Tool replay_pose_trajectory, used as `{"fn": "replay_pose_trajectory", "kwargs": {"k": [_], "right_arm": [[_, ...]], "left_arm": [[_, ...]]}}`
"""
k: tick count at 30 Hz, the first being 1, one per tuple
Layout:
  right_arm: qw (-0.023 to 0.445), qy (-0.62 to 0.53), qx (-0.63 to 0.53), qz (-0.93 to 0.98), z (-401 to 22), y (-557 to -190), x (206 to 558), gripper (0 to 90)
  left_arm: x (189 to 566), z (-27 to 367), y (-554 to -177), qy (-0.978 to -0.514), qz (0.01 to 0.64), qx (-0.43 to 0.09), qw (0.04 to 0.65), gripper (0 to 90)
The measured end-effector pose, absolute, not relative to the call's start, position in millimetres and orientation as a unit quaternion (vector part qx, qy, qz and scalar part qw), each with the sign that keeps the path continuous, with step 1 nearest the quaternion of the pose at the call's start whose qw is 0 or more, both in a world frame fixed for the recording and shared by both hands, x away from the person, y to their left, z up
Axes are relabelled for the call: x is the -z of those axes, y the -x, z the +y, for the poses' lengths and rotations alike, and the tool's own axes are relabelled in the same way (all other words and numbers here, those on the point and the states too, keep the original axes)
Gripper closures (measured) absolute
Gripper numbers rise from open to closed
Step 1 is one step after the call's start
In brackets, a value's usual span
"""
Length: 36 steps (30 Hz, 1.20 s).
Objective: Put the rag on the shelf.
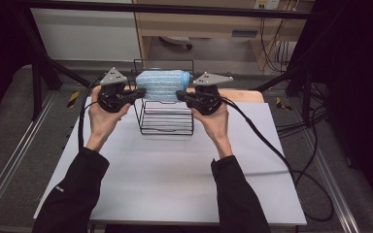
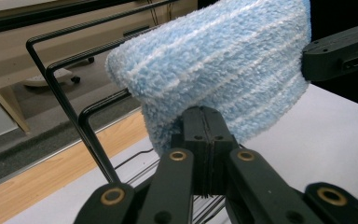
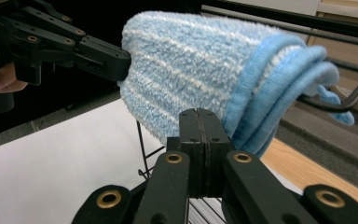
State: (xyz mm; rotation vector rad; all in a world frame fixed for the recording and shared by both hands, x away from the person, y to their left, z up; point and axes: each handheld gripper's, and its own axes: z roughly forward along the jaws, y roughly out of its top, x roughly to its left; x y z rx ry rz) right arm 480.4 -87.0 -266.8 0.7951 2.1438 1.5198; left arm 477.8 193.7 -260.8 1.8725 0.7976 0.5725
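A dim workspace is seen behind the bench (image 1: 175, 179), which is covered with a smooth white sheet over a pale wooden top. A black wire rack (image 1: 164, 114), thin-rodded and boxy, is stood near the far edge. A fluffy light-blue towel (image 1: 162, 85), folded, with faint white stripes and a rolled hem, is draped over the rack's top bars. The left gripper (image 1: 140, 92) is closed tight on the towel's left edge, fingers pressed together. The right gripper (image 1: 180, 95) is likewise clamped shut on the right edge, by the folded hems.
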Motion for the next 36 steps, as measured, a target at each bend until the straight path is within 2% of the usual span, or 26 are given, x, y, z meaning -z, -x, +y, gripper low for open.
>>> {"fn": "replay_pose_trajectory", "kwargs": {"k": [11, 15, 20, 29, 36], "right_arm": [[0.206, -0.292, -0.533, 0.767, -86.7, -485.4, 275.7, 88.8], [0.205, -0.287, -0.540, 0.764, -88.0, -481.3, 273.2, 85.9], [0.199, -0.282, -0.555, 0.757, -91.2, -474.4, 267.7, 79.0], [0.203, -0.281, -0.571, 0.744, -101.1, -464.3, 257.3, 64.2], [0.206, -0.283, -0.569, 0.745, -107.6, -456.1, 253.2, 51.2]], "left_arm": [[264.5, 192.0, -482.6, -0.772, 0.332, -0.240, 0.486, 88.8], [261.3, 194.1, -478.4, -0.772, 0.329, -0.239, 0.489, 86.3], [255.1, 197.9, -470.8, -0.767, 0.329, -0.238, 0.497, 78.5], [246.0, 211.3, -457.5, -0.758, 0.336, -0.244, 0.502, 58.5], [246.6, 222.1, -446.0, -0.756, 0.335, -0.255, 0.502, 49.4]]}}
